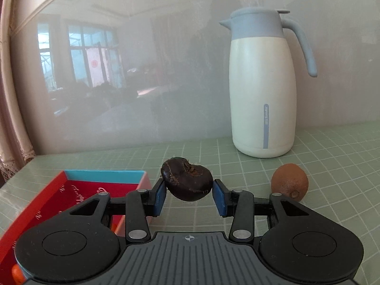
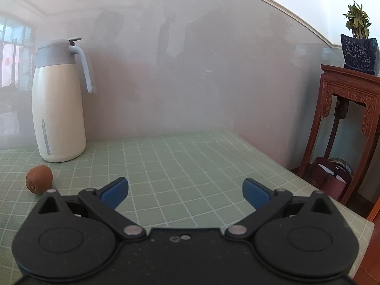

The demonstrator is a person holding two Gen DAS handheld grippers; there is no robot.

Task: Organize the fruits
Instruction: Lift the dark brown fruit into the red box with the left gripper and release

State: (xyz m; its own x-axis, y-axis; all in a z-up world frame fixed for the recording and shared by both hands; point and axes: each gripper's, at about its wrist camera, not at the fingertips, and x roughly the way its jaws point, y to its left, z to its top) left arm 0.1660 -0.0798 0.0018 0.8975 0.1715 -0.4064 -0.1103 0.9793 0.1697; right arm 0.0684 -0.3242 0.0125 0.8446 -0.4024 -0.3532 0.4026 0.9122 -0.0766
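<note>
Your left gripper [image 1: 188,193]: black linkage, blue pads, silver pivots, ribbed grey deck with crosshair mark | your right gripper [image 2: 185,190]: same black build, blue pads, smooth speckled deck

A green gridded table [image 2: 180,166] carries a cream-and-blue jug [image 1: 262,90] at its back edge. A brown kiwi [image 1: 289,181] lies just in front, and a red box [image 1: 78,190] sits near the left edge.

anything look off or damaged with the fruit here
Yes: the dark fruit pinched in the left claw looks odd. Its skin is nearly black, dented and split near the top. The brown kiwi sits loose on the green mat, outside the red box.
</note>
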